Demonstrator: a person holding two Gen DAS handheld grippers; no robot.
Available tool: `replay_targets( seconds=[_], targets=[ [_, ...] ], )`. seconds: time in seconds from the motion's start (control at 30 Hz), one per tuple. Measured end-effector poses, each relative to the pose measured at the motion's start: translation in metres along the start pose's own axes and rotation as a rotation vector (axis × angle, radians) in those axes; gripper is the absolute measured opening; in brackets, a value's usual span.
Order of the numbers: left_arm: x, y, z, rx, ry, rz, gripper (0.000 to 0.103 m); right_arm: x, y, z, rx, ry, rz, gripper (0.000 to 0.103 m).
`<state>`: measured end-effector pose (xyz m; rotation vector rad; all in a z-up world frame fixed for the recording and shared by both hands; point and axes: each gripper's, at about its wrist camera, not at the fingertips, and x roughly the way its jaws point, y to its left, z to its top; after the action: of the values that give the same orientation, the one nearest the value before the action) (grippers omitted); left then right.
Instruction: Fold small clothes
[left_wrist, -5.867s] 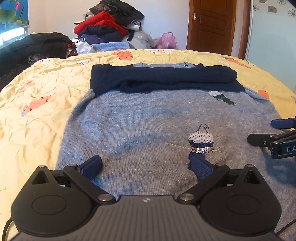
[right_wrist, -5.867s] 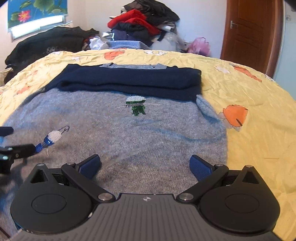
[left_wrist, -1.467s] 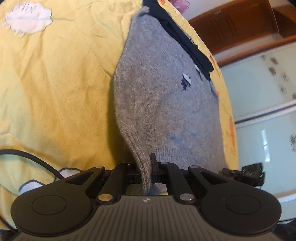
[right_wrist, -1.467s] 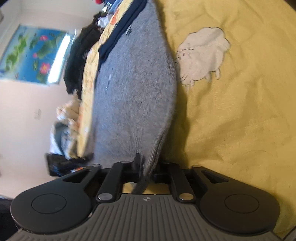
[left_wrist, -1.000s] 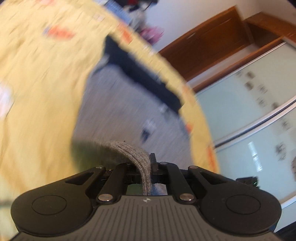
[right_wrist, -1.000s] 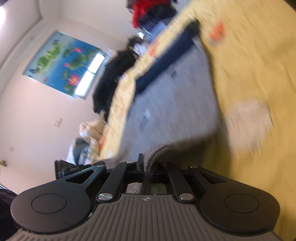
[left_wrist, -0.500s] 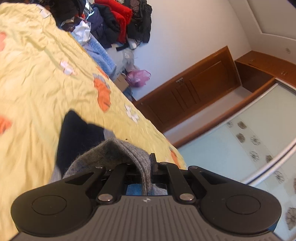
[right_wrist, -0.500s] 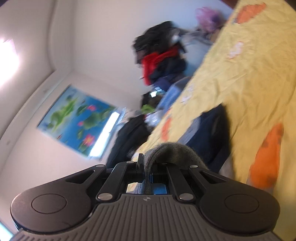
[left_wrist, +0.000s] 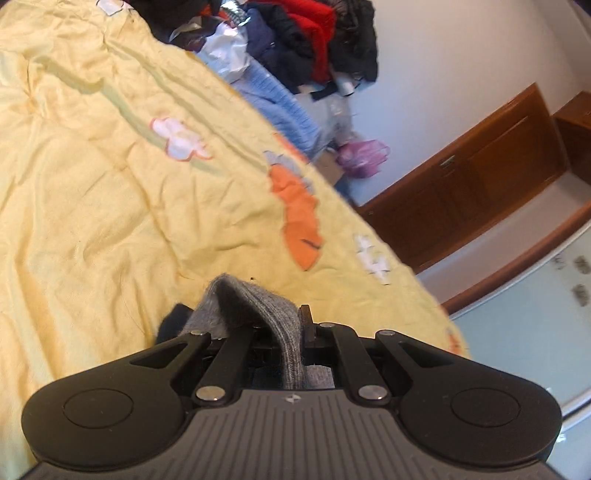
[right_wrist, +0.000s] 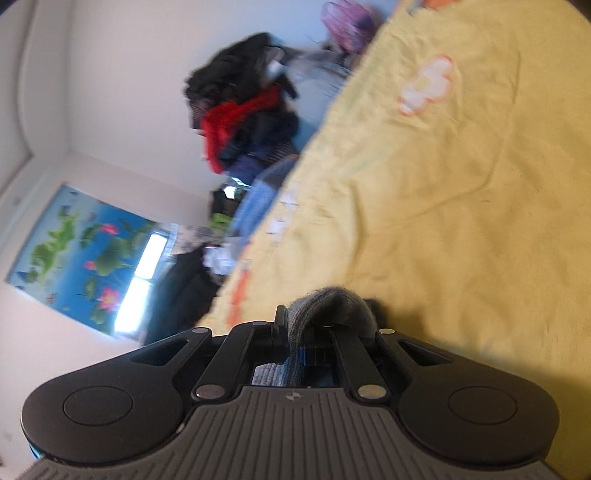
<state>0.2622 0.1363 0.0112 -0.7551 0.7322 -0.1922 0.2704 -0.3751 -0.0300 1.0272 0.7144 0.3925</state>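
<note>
My left gripper (left_wrist: 291, 332) is shut on the hem of the grey knit sweater (left_wrist: 258, 306), which bunches over the jaws. A bit of its navy sleeve (left_wrist: 171, 321) shows just left of the fold. My right gripper (right_wrist: 295, 332) is shut on the other hem corner of the same grey sweater (right_wrist: 332, 302), with a dark navy scrap (right_wrist: 378, 308) beside it. Both grippers are tilted and held over the yellow bedspread (left_wrist: 92, 184). The rest of the sweater is hidden below the grippers.
A pile of red, black and blue clothes (left_wrist: 306, 33) sits at the far end of the bed, also seen in the right wrist view (right_wrist: 243, 114). A wooden door (left_wrist: 472, 192), a pink bag (left_wrist: 362, 158) and a lotus poster by the window (right_wrist: 85, 247) lie beyond.
Both grippers carried the gripped hem up and forward over the sweater toward the far edge. The navy sleeves and grey body have dropped almost out of sight beneath the grippers.
</note>
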Motion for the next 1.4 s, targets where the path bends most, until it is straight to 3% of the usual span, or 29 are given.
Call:
replay_targets(
  seconds=[0.1, 0.17, 0.2, 0.23, 0.27, 0.3, 0.37, 0.47, 0.6, 0.77, 0.9, 1.07, 1.23, 1.4],
  targets=[
    [0.008, 0.007, 0.003, -0.031, 0.020, -0.020, 0.005, 0.007, -0.007, -0.001, 0.038, -0.002, 0.006, 0.019],
    [0.008, 0.011, 0.009, -0.079, 0.039, 0.006, 0.011, 0.008, -0.007, 0.002, 0.064, 0.011, 0.013, 0.046],
    [0.007, 0.014, 0.012, -0.117, 0.070, 0.007, 0.024, 0.004, -0.004, 0.003, 0.063, 0.000, 0.025, 0.052],
    [0.005, 0.018, 0.015, -0.159, 0.096, -0.005, 0.035, -0.004, 0.003, 0.004, 0.054, -0.021, 0.020, 0.067],
    [-0.003, 0.021, 0.018, -0.195, 0.097, -0.025, 0.061, -0.011, 0.010, 0.004, 0.037, -0.045, 0.013, 0.079],
    [-0.017, 0.022, 0.018, -0.215, 0.061, -0.035, 0.076, -0.022, 0.018, 0.003, 0.015, -0.068, 0.014, 0.083],
    [-0.053, 0.019, 0.014, -0.186, -0.039, 0.004, 0.082, -0.044, 0.035, -0.006, -0.037, -0.094, 0.027, 0.085],
    [-0.104, 0.019, -0.008, -0.146, -0.114, 0.087, 0.082, -0.096, 0.049, -0.034, -0.098, -0.108, 0.060, 0.087],
    [-0.155, 0.042, -0.071, -0.224, -0.089, 0.063, 0.082, -0.162, 0.043, -0.097, -0.096, -0.112, 0.068, 0.097],
    [-0.180, 0.049, -0.142, -0.187, -0.063, 0.119, 0.082, -0.206, 0.020, -0.164, -0.048, -0.116, -0.061, 0.097],
    [-0.177, 0.036, -0.161, -0.117, -0.077, 0.108, 0.084, -0.195, 0.019, -0.182, -0.099, -0.096, -0.171, 0.095],
    [-0.160, 0.018, -0.170, -0.101, -0.075, 0.085, 0.087, -0.162, 0.033, -0.184, -0.099, -0.132, -0.186, 0.097],
    [-0.151, 0.023, -0.167, -0.213, -0.085, 0.038, 0.087, -0.125, 0.049, -0.184, -0.156, -0.148, -0.217, 0.102],
    [-0.147, 0.038, -0.156, -0.328, -0.106, -0.003, 0.087, -0.115, 0.053, -0.184, -0.175, -0.181, -0.231, 0.103]
  ],
)
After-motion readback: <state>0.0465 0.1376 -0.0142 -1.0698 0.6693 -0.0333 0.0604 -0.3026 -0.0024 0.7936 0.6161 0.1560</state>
